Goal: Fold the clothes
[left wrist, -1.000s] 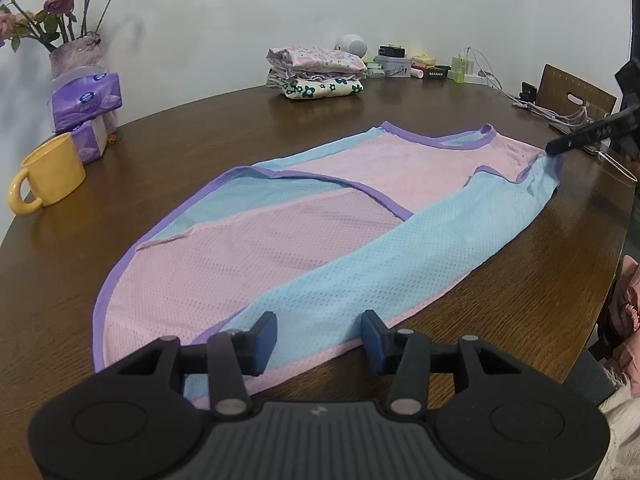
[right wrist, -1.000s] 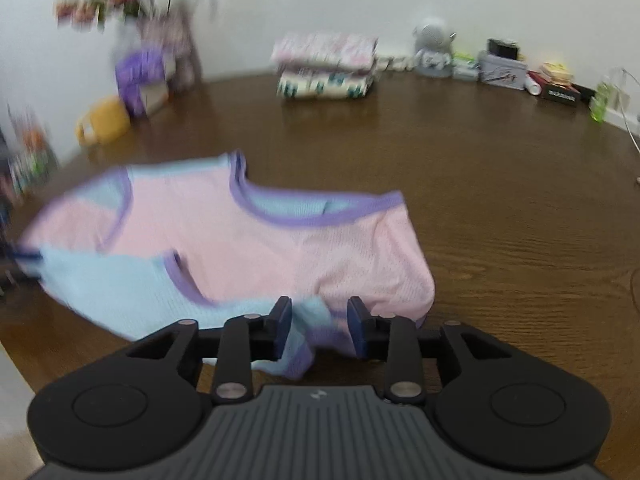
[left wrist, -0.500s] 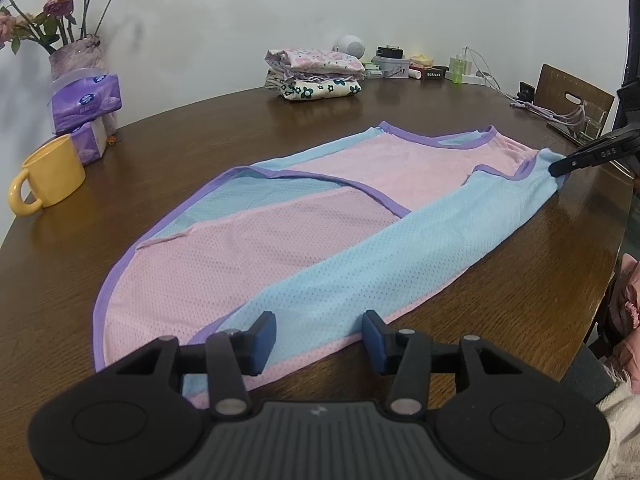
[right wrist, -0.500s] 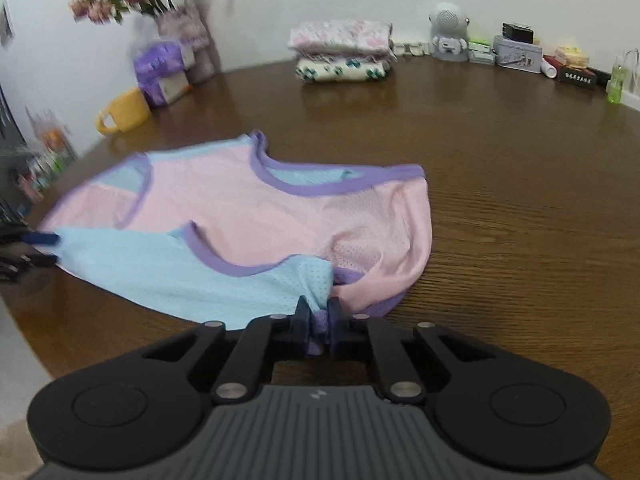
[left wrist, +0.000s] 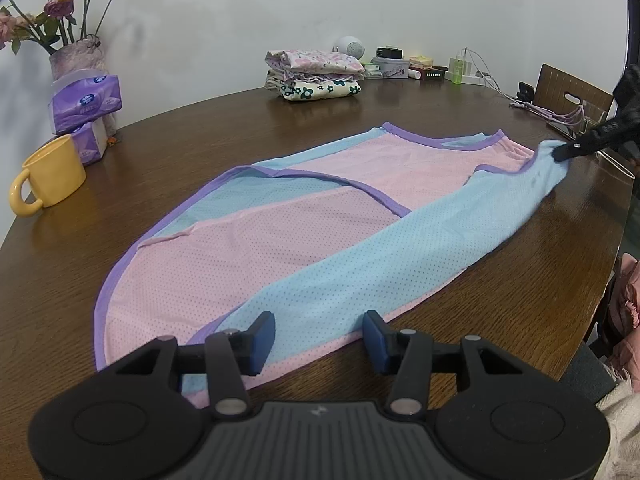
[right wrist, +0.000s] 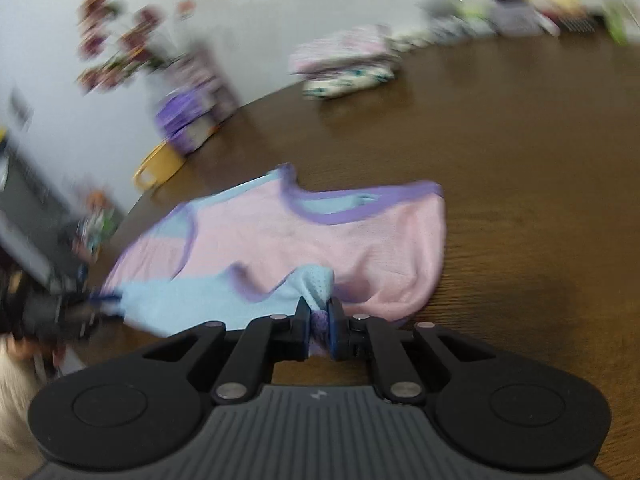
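A pink and light-blue mesh garment with purple trim [left wrist: 280,248] lies spread on the brown wooden table [left wrist: 100,352]. My left gripper [left wrist: 319,338] is open, its fingers straddling the garment's near hem, just above the cloth. My right gripper [right wrist: 319,330] is shut on the blue shoulder strap of the garment [right wrist: 312,288] and lifts it off the table. In the left wrist view the right gripper [left wrist: 568,150] shows at the far right, pinching that blue strap. The right wrist view is motion-blurred.
A yellow mug [left wrist: 48,176], purple tissue packs [left wrist: 86,100] and a flower vase [left wrist: 76,56] stand at the left. A stack of folded clothes [left wrist: 316,74] and small items sit by the back wall. A wooden chair [left wrist: 572,92] is at the right.
My right gripper closed on the blue shoulder strap and has lifted it, pulling the blue strip taut. My left gripper stayed open at the hem.
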Motion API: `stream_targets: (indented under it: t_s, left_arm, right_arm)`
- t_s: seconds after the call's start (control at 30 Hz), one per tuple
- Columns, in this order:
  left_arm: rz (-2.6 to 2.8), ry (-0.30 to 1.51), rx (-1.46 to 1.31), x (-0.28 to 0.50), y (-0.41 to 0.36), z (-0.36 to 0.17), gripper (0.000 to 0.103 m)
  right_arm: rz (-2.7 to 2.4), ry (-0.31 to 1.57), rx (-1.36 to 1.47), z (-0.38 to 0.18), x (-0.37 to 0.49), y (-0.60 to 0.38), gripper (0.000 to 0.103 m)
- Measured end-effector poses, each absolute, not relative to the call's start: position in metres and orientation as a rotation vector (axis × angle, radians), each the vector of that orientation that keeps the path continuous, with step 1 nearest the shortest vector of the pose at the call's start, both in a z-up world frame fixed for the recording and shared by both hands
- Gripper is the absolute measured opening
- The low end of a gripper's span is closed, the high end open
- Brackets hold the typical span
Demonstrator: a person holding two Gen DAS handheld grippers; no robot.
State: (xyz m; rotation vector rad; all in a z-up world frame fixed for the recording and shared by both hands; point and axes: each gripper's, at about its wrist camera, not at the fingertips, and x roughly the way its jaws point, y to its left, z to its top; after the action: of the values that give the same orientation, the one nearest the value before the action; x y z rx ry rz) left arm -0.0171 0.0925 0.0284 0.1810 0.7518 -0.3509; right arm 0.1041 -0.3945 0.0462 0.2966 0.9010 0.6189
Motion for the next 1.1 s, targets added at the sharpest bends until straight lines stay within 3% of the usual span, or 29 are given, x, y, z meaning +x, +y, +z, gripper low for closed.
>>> stream_targets:
  t_s: [0.33, 0.43, 0.57, 0.73, 0.8, 0.83, 1.1]
  left_arm:
    - [-0.347, 0.756, 0.183, -0.019, 0.094, 0.028, 0.053]
    - [-0.335, 0.765, 0.190, -0.019, 0.094, 0.030, 0.054]
    - [-0.304, 0.709, 0.168, -0.028, 0.101, 0.045, 0.053]
    - [-0.265, 0.688, 0.167, -0.034, 0.106, 0.056, 0.053]
    - [-0.246, 0.705, 0.167, -0.031, 0.108, 0.052, 0.047]
    - [-0.241, 0.715, 0.161, -0.029, 0.109, 0.050, 0.044]
    - [-0.169, 0.759, 0.088, -0.019, 0.135, 0.032, 0.037]
  right_arm:
    - [0.540, 0.962, 0.397, 0.018, 0.113, -0.404, 0.011]
    - [0.533, 0.942, 0.351, 0.026, 0.108, -0.401, 0.018]
    - [0.483, 0.844, 0.205, 0.053, 0.093, -0.395, 0.037]
    - [0.505, 0.693, 0.043, 0.074, 0.063, -0.372, 0.035]
    - [0.553, 0.677, 0.003, 0.075, 0.056, -0.359, 0.021]
    - [0.567, 0.679, -0.024, 0.072, 0.054, -0.352, 0.020]
    - [0.450, 0.758, -0.116, 0.034, 0.071, -0.345, 0.019]
